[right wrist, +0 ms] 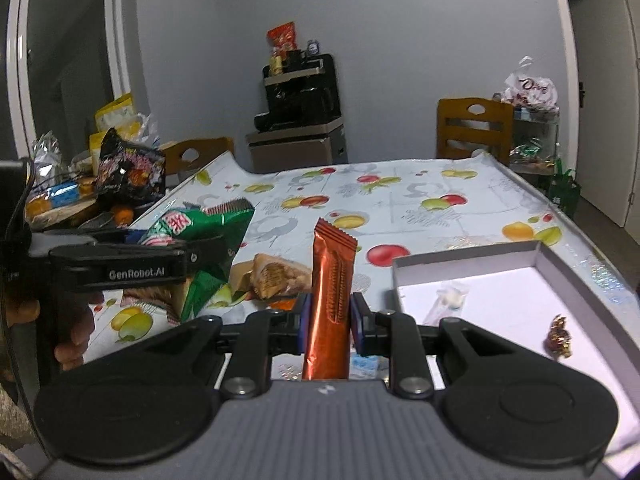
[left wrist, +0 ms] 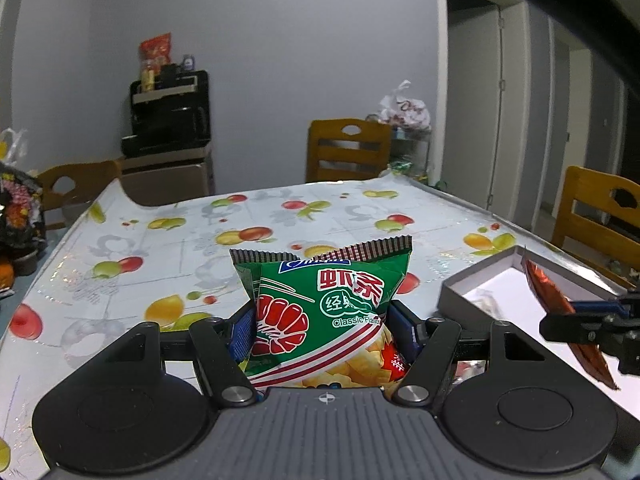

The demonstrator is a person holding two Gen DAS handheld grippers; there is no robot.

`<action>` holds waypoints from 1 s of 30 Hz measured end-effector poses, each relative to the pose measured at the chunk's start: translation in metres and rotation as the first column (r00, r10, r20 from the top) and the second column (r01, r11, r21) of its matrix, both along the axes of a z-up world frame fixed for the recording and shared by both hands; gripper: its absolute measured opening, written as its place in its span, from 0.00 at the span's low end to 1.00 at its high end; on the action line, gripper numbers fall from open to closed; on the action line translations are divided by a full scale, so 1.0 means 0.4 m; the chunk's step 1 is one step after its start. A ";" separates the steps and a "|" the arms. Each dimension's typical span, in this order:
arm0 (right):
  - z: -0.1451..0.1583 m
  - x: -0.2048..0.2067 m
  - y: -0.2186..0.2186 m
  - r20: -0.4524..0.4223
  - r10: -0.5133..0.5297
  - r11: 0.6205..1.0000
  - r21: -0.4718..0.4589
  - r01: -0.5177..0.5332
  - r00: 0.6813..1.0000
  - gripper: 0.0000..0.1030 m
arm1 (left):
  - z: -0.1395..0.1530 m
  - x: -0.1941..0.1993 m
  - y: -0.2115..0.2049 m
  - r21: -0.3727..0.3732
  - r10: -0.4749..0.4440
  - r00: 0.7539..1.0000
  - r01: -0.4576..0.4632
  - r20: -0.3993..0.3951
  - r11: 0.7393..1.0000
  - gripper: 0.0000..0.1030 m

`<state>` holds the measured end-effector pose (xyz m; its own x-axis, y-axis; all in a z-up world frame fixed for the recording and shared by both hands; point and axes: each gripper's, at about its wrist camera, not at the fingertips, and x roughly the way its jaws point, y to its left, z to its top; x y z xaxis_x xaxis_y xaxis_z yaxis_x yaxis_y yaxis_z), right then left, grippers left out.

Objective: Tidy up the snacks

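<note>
Pinched upright in the left gripper (left wrist: 324, 332) is a green shrimp-chip bag (left wrist: 320, 312) held above the fruit-patterned bench (left wrist: 160, 248), while the right gripper (right wrist: 330, 322) clamps an orange snack bar (right wrist: 330, 288) just left of the open white box (right wrist: 520, 308) holding two small candies.

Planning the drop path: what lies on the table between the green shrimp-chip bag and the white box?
In the right wrist view, a pastry in clear wrap lies on the tablecloth between the green bag and the box.
</note>
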<state>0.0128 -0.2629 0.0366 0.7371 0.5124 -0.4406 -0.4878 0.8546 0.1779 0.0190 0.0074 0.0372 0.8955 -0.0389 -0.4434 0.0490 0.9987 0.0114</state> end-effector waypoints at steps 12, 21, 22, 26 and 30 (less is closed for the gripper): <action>0.008 0.009 -0.106 0.012 -0.084 0.996 0.031 0.083 0.996 0.20 | -0.007 0.010 -0.086 0.006 -0.099 0.995 0.099 0.005 0.995 0.65; -0.011 0.032 -0.189 0.006 -0.176 0.984 0.035 0.175 0.984 0.20 | 0.006 0.048 -0.146 0.002 -0.165 0.986 0.165 0.009 0.986 0.65; -0.013 0.032 -0.198 0.005 -0.182 0.983 0.033 0.182 0.983 0.20 | 0.008 0.054 -0.154 0.001 -0.175 0.985 0.175 0.010 0.985 0.65; -0.025 0.033 -0.224 -0.004 -0.208 0.978 0.019 0.208 0.978 0.20 | 0.022 0.082 -0.191 0.018 -0.212 0.977 0.211 0.022 0.977 0.65; -0.035 0.038 -0.251 -0.020 -0.240 0.970 0.018 0.241 0.970 0.20 | 0.040 0.111 -0.232 0.025 -0.248 0.968 0.247 0.040 0.969 0.65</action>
<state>0.0282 -0.3632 0.0225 0.8320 0.3301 -0.4459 -0.2650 0.9426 0.2033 0.0635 -0.0854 0.0532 0.8770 -0.2530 -0.4084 0.2936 0.9551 0.0388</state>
